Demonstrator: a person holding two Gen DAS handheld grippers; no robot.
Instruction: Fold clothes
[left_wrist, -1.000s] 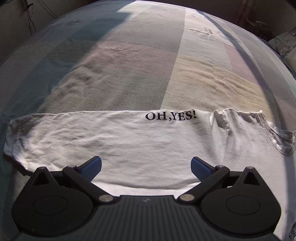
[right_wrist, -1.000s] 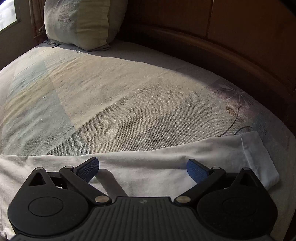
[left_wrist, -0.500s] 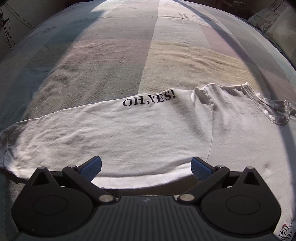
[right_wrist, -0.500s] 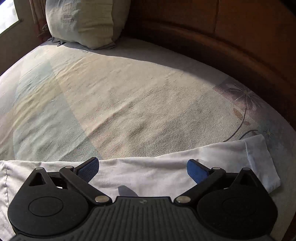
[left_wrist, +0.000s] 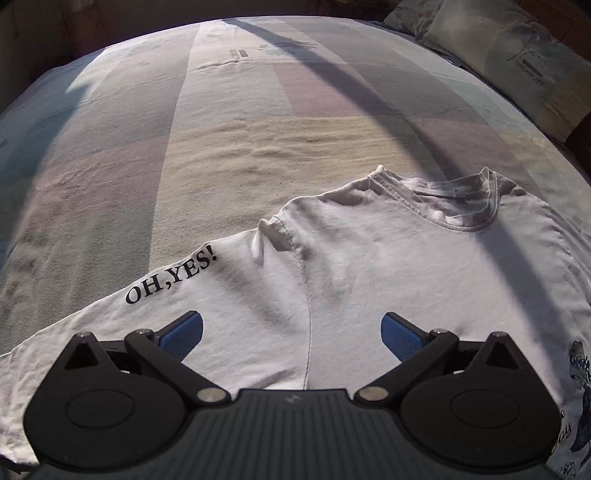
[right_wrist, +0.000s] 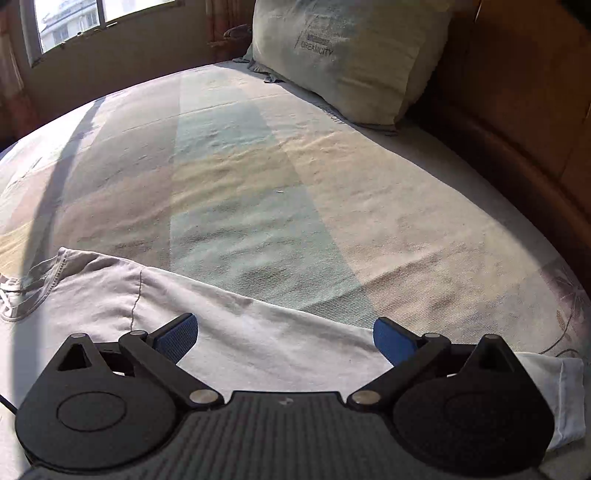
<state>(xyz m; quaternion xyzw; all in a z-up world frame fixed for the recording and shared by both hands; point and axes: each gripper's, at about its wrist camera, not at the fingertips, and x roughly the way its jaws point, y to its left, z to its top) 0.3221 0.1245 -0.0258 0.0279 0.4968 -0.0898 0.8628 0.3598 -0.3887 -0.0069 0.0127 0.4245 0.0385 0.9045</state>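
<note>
A white cotton long-sleeved T-shirt (left_wrist: 369, 266) lies spread flat on the pastel striped bedspread (left_wrist: 221, 147), its "OH,YES!" sleeve stretching leftward. The left gripper (left_wrist: 291, 332) hangs over that sleeve's shoulder seam, blue pads spread wide, empty. The right gripper (right_wrist: 284, 334), likewise spread, hangs above the other sleeve, below a pale green pillow (right_wrist: 351, 55).
</note>
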